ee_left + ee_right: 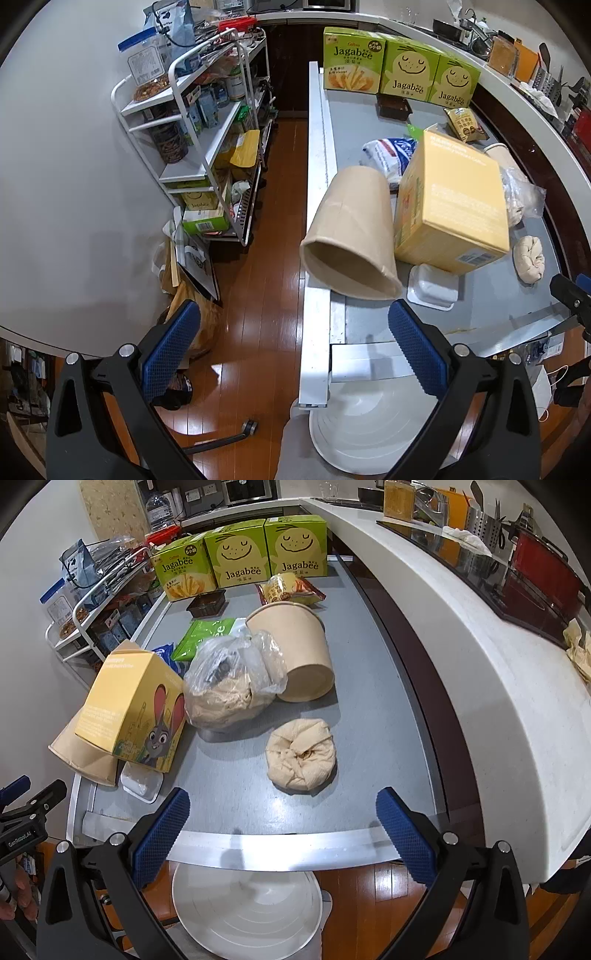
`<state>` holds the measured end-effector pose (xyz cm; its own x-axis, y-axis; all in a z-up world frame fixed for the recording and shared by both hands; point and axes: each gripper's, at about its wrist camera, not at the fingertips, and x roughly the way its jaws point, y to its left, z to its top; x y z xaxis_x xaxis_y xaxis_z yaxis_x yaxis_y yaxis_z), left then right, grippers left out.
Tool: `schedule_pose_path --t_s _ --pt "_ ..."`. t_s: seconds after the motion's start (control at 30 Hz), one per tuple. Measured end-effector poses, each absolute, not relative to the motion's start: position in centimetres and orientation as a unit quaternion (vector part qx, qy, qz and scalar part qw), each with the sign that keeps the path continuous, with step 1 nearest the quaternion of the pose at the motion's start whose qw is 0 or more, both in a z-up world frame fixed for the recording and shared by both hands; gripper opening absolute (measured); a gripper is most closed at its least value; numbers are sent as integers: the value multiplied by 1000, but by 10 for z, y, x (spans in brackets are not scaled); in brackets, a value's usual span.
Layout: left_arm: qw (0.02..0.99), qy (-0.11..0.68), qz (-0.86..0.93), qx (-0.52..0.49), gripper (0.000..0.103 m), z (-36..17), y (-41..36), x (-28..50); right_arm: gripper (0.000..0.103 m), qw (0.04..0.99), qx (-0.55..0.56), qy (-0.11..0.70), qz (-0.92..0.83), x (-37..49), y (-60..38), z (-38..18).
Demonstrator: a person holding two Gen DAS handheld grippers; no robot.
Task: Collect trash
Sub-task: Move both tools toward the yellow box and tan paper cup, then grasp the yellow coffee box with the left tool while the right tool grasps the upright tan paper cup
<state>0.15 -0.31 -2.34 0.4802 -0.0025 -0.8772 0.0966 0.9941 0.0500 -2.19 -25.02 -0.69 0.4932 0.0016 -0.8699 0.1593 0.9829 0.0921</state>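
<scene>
Blue-padded fingers (pixel 173 347) of the left tool (pixel 291 343) stand wide apart with nothing between them, held level off the near left corner of the grey counter (pixel 491 306), half over the wooden floor (pixel 266 258). Below it sits a white bin (pixel 373 421), its open mouth under the counter's near edge. The right tool (pixel 282 829) is likewise spread and empty, poised just off the counter's near edge and pointing straight across it.

Trash covers the counter. A tan paper cup (pixel 351 236) lies on its side at the left edge, its mouth toward the left tool and overhanging the rail. Touching it on the right is a yellow carton (pixel 450 206) printed with a cartoon rabbit, tilted, with a small white plastic tray (pixel 432 286) just beside its near corner. A crumpled tan paper ball (pixel 301 753) sits alone in front of the right tool, nearest of all to it. Behind that lies a clear plastic bag (pixel 232 679) stuffed with tan paper, touching a paper bowl (pixel 295 650) tipped on its side. A green snack packet (pixel 205 635), a blue-and-white wrapper (pixel 391 153), a dark little tray (pixel 206 604) and a yellow snack bag (pixel 288 589) lie farther back. Three green Jagabee boxes (pixel 240 557) stand upright in a row along the far end.

A white wire shelf cart (pixel 207 122) crowded with groceries stands left of the counter.
</scene>
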Motion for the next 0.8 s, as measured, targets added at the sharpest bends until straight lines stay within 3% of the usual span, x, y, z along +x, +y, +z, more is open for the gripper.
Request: schedule_pose_path --t_s 0.8 --pt "881 453 -113 80 102 18 -62 24 99 864 59 497 -57 70 -267 20"
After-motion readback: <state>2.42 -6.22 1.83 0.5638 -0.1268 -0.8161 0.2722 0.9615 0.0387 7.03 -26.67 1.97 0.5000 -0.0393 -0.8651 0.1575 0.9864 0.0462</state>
